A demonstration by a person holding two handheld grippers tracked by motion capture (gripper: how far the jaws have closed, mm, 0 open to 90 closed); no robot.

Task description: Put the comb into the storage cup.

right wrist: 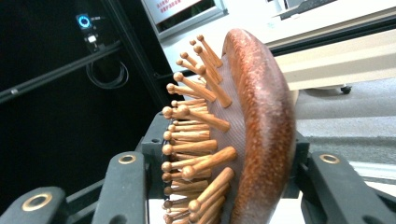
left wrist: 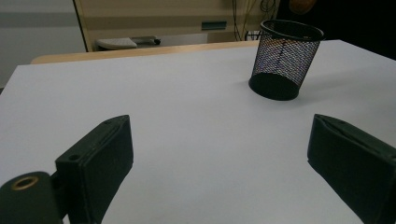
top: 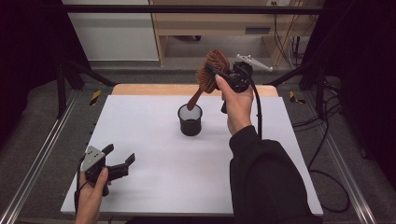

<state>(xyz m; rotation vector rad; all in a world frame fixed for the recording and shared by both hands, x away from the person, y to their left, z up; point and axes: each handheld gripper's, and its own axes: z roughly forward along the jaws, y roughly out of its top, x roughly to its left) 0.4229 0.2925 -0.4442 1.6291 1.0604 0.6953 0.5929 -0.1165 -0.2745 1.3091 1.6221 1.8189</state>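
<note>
Spreading across the middle of the high view, the white rectangular worktop (top: 154, 177) carries a black wire-mesh cup (top: 190, 120) at centre. Above it, upper centre, the right claw (top: 215, 71) pinches the head of a reddish-brown wooden paddle hairbrush with wooden pins (top: 211, 70), handle slanting down toward the cup's mouth. The brush looks stiff, light and smooth-backed, so gripping across the broad head seems surest. Lower left, the left claw (top: 119, 156) sits spread wide, holding nothing.
</note>
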